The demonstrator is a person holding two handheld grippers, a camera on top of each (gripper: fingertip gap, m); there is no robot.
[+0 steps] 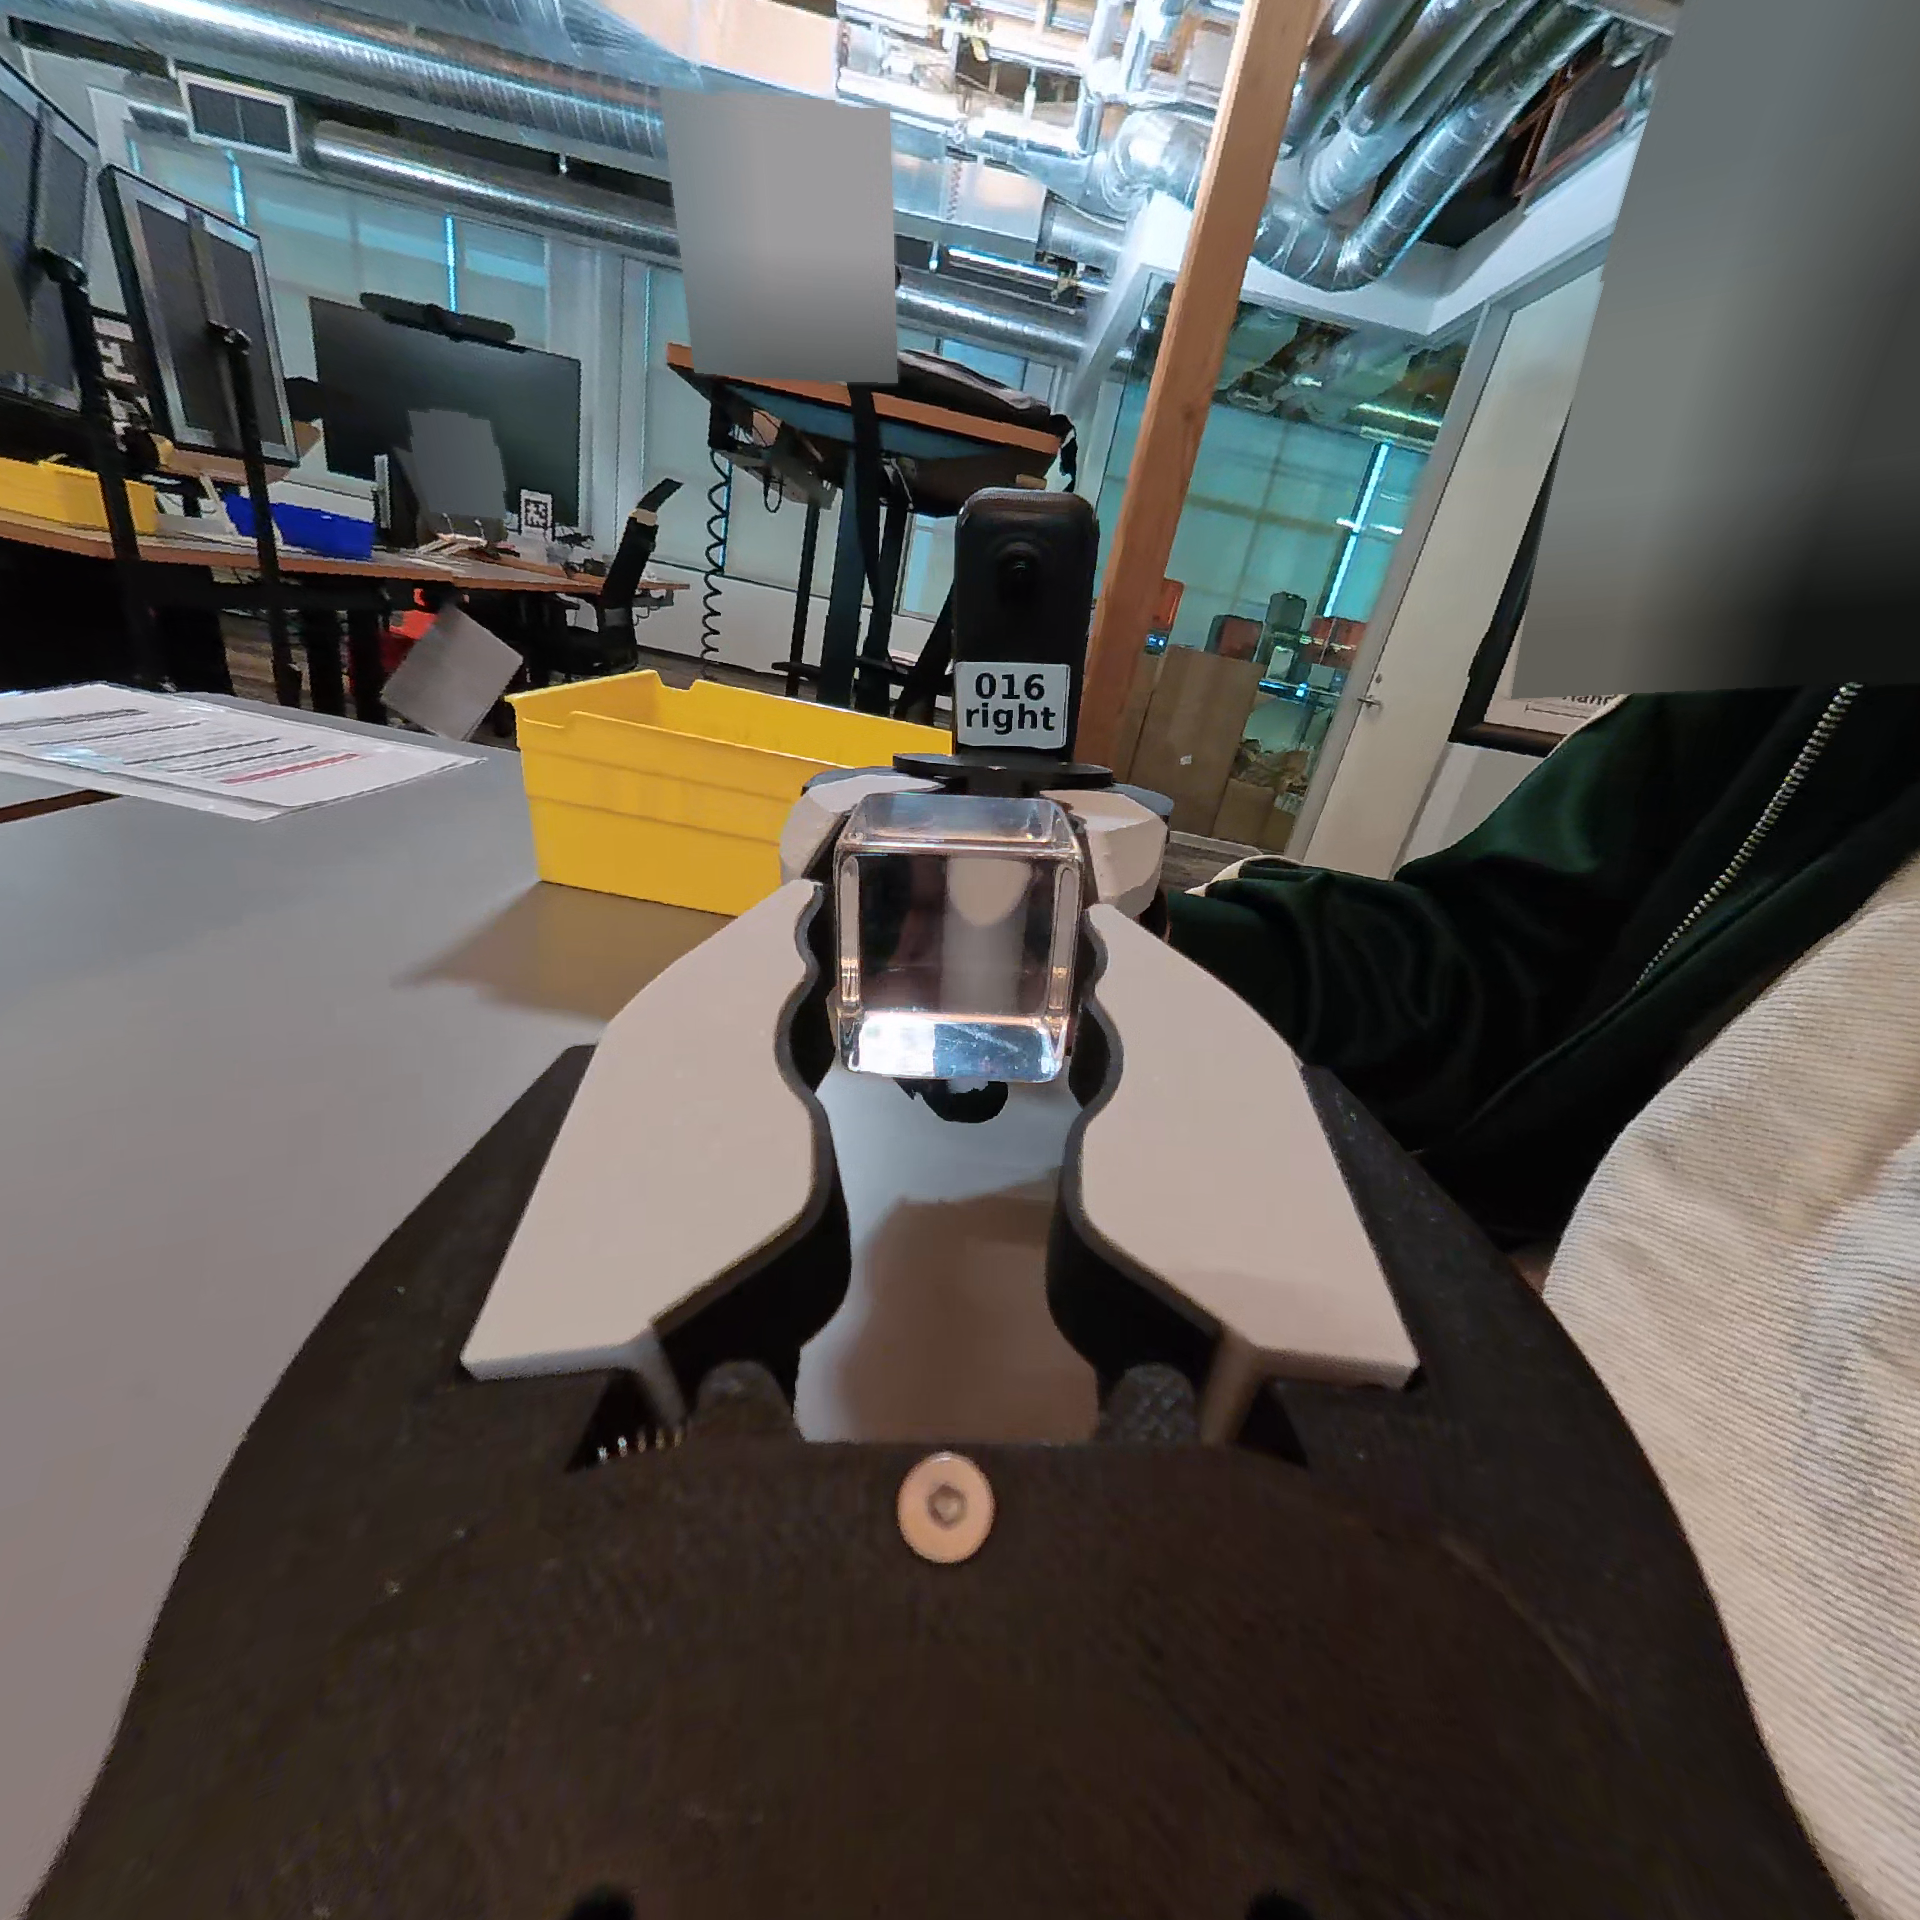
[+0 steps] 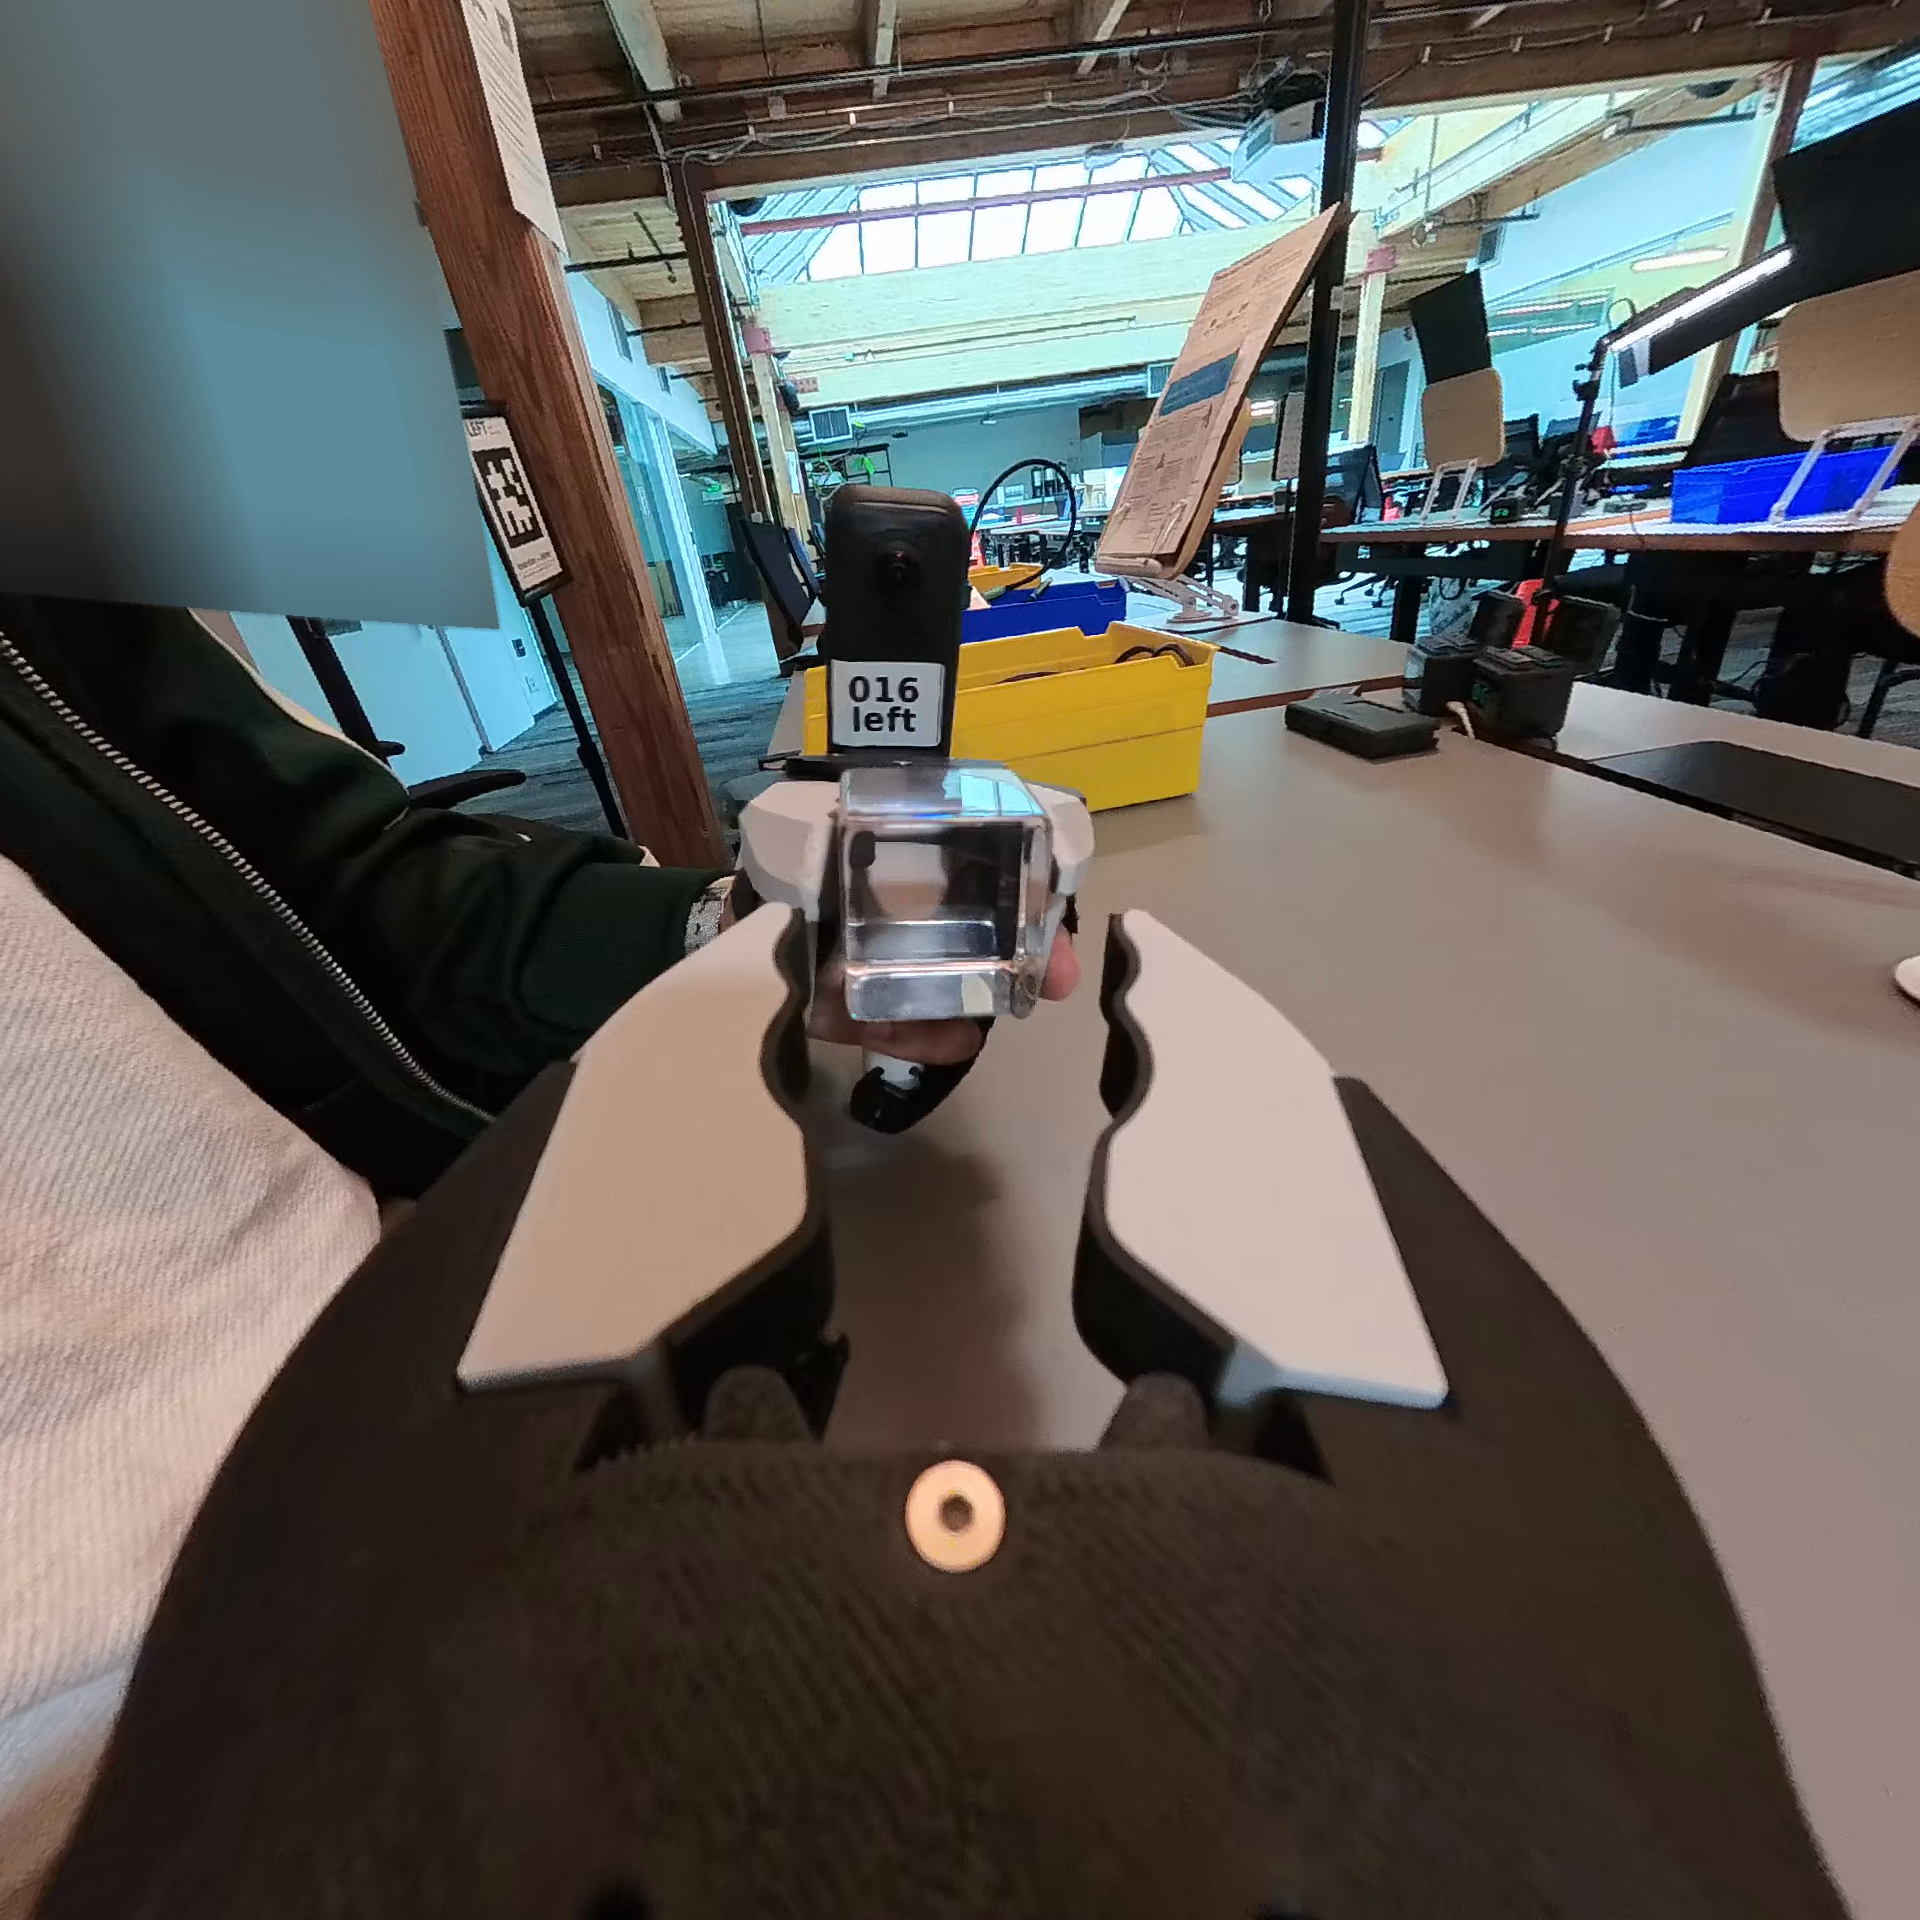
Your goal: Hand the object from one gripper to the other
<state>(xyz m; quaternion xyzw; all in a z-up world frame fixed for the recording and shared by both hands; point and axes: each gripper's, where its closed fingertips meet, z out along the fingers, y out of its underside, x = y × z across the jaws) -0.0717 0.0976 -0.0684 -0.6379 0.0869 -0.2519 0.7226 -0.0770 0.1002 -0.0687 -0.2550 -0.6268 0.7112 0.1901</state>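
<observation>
Plainly, the left gripper [image 1: 951, 935] had its two grey fingers closed against the side faces of a clear cube [image 1: 954, 935], holding it up above the grey table [image 1: 260, 1039]. In the right wrist view that same left gripper [image 2: 920, 862] appeared beyond the cube [image 2: 935, 904], with the cube pinched at its tips and a person's fingers wrapped around its handle below. The right gripper [image 2: 951, 971] faced the cube with its jaws spread wide; its left fingertip [image 2: 779, 966] stood just beside the cube's edge, while the other fingertip stood well apart from it, so it gripped nothing. Behind the cube, on the table, sat a yellow bin [image 1: 665, 790]. To the cube's side, near both grippers, a dark green zipped sleeve [image 1: 1507, 987] reached in, over a pale cloth garment [image 1: 1745, 1299].
</observation>
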